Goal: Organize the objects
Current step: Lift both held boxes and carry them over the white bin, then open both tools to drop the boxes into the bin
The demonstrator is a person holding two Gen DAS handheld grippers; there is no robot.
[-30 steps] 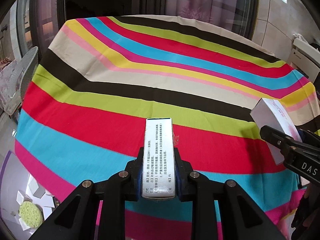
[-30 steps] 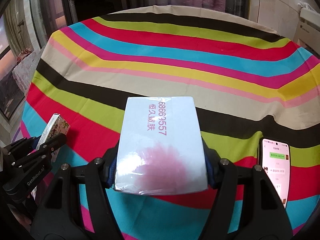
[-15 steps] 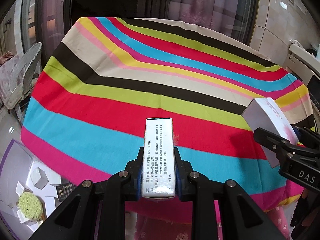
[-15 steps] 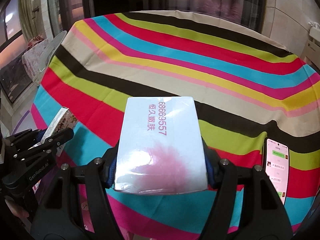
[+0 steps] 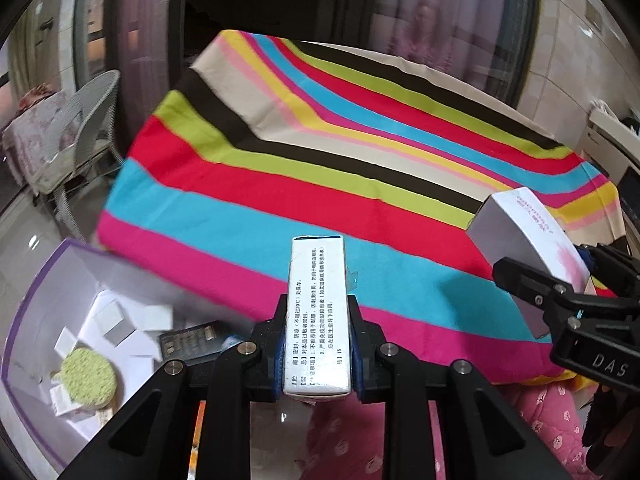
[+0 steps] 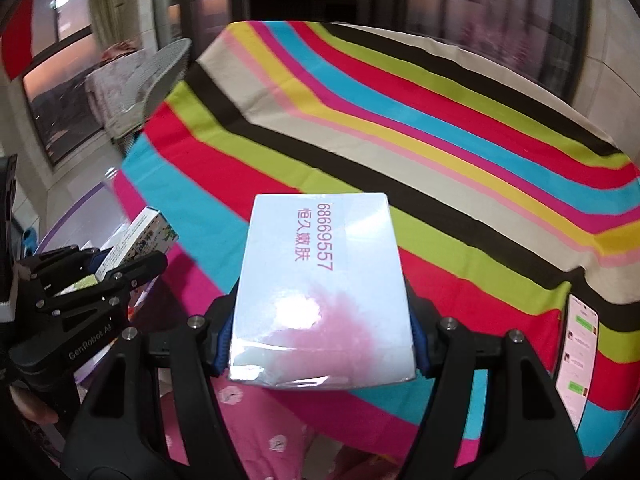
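Note:
My left gripper [image 5: 318, 344] is shut on a narrow white medicine box [image 5: 318, 312] with black print, held lengthwise above the near edge of the striped tablecloth [image 5: 340, 152]. My right gripper [image 6: 322, 332] is shut on a wide white box [image 6: 324, 280] with pink print and a pink smudge. Each view catches the other hand: the wide box [image 5: 528, 240] at right in the left wrist view, the narrow box [image 6: 138, 242] at left in the right wrist view. A purple-rimmed clear bin [image 5: 36, 280] stands on the floor at lower left.
The bin holds white boxes [image 5: 116, 320], a dark box [image 5: 188, 338] and a green round sponge [image 5: 90, 374]. A phone [image 6: 578, 360] with a lit screen lies at the table's right edge. A grey chair [image 5: 84, 120] stands left of the table. Pink patterned fabric [image 5: 400, 432] lies below.
Both grippers have drawn back and to the left from over the table with their boxes. The table's near-left edge and the floor bin have come into view.

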